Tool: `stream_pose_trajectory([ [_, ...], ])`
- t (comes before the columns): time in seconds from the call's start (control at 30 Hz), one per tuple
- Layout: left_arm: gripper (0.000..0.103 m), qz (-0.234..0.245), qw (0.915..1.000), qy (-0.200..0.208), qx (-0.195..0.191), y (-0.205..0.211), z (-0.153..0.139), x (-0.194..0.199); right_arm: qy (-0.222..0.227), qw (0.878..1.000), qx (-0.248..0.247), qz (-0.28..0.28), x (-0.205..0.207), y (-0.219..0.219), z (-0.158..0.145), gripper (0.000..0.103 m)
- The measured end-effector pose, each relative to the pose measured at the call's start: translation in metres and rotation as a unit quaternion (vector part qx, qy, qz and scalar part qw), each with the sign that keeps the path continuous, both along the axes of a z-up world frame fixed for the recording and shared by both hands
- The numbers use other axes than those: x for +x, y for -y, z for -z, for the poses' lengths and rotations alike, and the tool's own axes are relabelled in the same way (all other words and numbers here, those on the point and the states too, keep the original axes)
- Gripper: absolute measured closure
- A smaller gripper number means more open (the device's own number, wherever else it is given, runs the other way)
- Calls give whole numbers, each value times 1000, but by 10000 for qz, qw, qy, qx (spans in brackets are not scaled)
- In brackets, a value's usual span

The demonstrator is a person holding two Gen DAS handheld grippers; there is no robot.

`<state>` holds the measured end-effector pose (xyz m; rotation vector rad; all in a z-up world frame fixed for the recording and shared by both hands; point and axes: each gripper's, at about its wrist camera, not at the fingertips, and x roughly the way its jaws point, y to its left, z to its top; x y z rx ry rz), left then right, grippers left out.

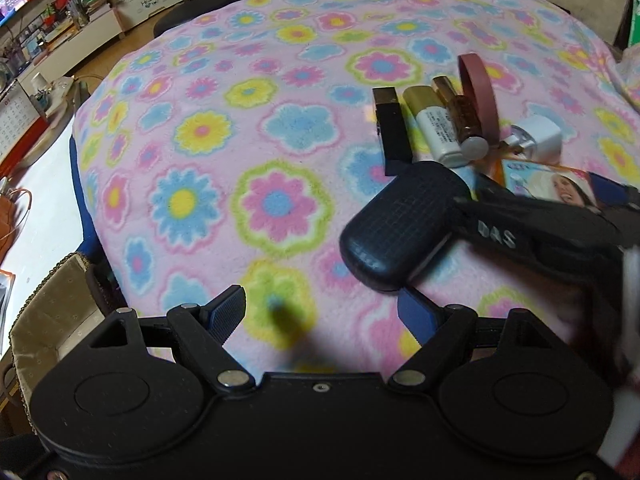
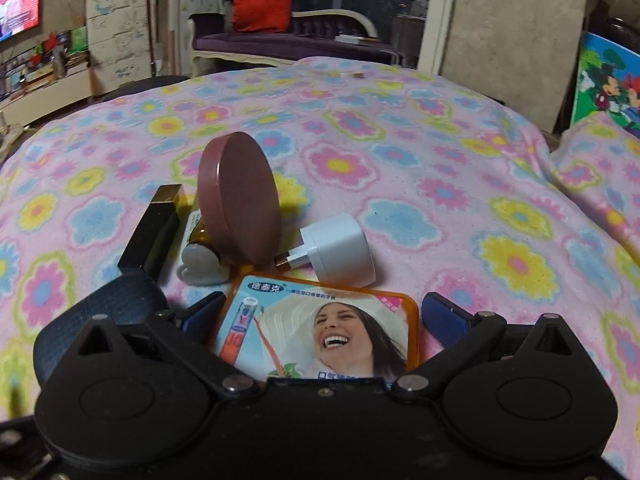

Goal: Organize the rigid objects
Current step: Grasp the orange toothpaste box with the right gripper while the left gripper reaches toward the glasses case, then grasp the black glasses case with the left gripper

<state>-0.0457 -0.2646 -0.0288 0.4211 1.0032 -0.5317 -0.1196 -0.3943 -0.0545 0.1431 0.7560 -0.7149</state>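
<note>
On the flowered blanket (image 1: 240, 128) lie, side by side, a black box with a gold end (image 1: 390, 128), a gold-capped white tube (image 1: 434, 128), a brown glitter tube (image 1: 460, 120), a brown round compact (image 1: 482, 92) on its edge, a white plug adapter (image 1: 536, 138) and a black oval case (image 1: 404, 226). My left gripper (image 1: 320, 314) is open and empty, near the case. My right gripper (image 2: 320, 316) is open around an orange picture box (image 2: 320, 338); its fingers do not press it. The compact (image 2: 240, 200), adapter (image 2: 340, 250), black box (image 2: 154, 236) and case (image 2: 124, 304) show ahead.
The blanket's left edge drops to a white table (image 1: 40, 200) with a calendar (image 1: 16, 120) and a woven basket (image 1: 52, 312). A sofa (image 2: 288, 36) and shelves (image 2: 44, 76) stand beyond the far edge. A folded blanket ridge (image 2: 600, 168) rises on the right.
</note>
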Motion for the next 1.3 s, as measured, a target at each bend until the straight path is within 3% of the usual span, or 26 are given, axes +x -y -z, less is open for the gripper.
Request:
stream_pose_trajectory([
  [0.13, 22, -340, 9994, -4, 106, 3, 8, 19, -164, 9998, -11, 119, -11, 1, -4, 2],
  [0.2, 16, -451, 9989, -66, 126, 2, 11, 29, -126, 9995, 110, 260, -23, 4, -6, 4],
  [0.27, 15, -572, 9982, -129, 132, 0, 11, 36, -46, 9994, 84, 335, -32, 10, -7, 14],
  [0.37, 15, -936, 9954, -179, 138, -3, 8, 47, 73, 9990, 15, 452, -42, 21, -5, 16],
  [0.43, 16, -1441, 9890, -315, 104, -8, 8, 61, 252, 9982, 111, 531, -47, 28, -5, 15],
  [0.57, 18, -2306, 9669, -1078, -163, -24, 15, 87, 311, 9979, 57, 565, -48, 29, -4, 14],
  [0.77, 20, -2254, 9651, -1131, -708, -30, -6, 59, 304, 9981, -2, 536, -48, 27, -3, 10],
  [0.9, 19, -2280, 9625, -1039, -1036, -8, -23, 52, 282, 9982, -39, 532, -47, 27, -3, 9],
  [1.07, 19, -2256, 9651, -1029, -841, 31, -20, 55, 264, 9983, -74, 516, -45, 25, -2, 6],
  [1.2, 13, -2378, 9621, -1104, -752, 40, -10, 60, 265, 9983, -73, 511, -45, 25, -2, 5],
  [1.3, 12, -2224, 9657, -1218, -553, 44, -6, 62, 265, 9983, -73, 507, -45, 25, -1, 4],
])
